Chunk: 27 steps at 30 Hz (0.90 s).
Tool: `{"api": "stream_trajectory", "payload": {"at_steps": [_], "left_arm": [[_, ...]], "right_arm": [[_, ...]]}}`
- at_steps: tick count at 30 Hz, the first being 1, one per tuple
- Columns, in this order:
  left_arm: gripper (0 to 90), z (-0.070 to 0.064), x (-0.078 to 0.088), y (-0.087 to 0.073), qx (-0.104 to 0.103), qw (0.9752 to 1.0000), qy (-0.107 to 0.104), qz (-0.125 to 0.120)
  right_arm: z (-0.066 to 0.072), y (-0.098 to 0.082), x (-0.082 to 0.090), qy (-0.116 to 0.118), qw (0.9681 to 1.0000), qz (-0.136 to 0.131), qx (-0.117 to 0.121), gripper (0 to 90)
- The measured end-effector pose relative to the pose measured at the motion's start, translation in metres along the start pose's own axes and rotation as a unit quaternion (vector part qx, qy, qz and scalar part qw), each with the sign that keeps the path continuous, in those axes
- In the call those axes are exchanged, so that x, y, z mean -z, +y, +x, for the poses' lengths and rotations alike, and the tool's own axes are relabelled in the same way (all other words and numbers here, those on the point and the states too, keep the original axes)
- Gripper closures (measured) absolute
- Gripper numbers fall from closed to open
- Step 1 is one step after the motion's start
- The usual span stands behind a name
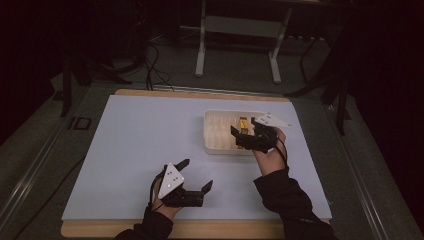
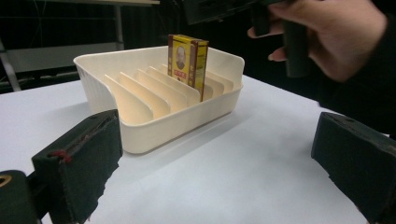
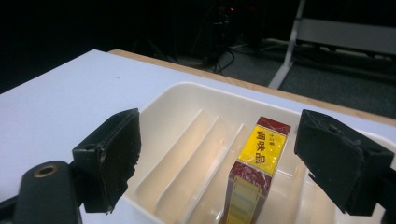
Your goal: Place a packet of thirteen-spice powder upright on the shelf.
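Small yellow-and-red carton (image 3: 254, 170) stands upright in a slot of the cream divided tray (image 1: 212, 131) on the bench (image 1: 140, 145). Right hand-held gripper (image 1: 245, 134) released above it, jaws wide, nothing held. Left hand-held gripper (image 1: 196, 175) released too, resting near the front edge. Carton likely light, crushable; pinch broad faces near top

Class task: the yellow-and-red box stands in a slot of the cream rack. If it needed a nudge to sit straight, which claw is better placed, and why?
Right. The right claw hangs open directly above the box in the rack. The left claw, also open, sits apart on the white table.
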<state>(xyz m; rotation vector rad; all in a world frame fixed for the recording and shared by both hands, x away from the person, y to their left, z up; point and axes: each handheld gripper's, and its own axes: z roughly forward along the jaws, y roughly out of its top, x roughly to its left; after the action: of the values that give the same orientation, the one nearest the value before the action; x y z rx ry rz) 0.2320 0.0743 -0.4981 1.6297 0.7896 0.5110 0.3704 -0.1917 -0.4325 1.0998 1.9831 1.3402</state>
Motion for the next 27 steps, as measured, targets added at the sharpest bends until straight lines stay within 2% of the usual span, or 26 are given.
{"api": "stream_trajectory", "payload": {"at_steps": [1,2,5,13,19,27], "left_arm": [[2.8,0.000,0.000,0.000,0.000,1.0000,-0.001,0.000],[2.8,0.000,0.000,0.000,-0.002,1.0000,-0.001,0.000],[2.8,0.000,0.000,0.000,-0.002,1.0000,-0.003,0.001],[2.8,0.001,0.000,0.000,0.002,1.0000,-0.004,0.001],[2.7,0.000,0.000,-0.001,0.003,1.0000,-0.005,0.003],[2.7,0.000,0.001,0.000,0.002,1.0000,-0.005,0.001]], "right_arm": [[0.000,0.000,0.000,0.000,1.0000,0.000,0.000,14.6],[0.001,-0.001,0.008,0.013,0.9999,0.001,0.001,14.5],[0.000,-0.003,0.016,0.025,0.9997,-0.001,-0.005,14.6],[-0.003,-0.014,0.039,0.036,0.9993,-0.006,0.000,14.6],[-0.007,-0.026,0.058,0.056,0.9984,0.001,0.009,14.6],[-0.009,-0.045,0.076,0.061,0.9980,0.007,0.015,14.5]]}}
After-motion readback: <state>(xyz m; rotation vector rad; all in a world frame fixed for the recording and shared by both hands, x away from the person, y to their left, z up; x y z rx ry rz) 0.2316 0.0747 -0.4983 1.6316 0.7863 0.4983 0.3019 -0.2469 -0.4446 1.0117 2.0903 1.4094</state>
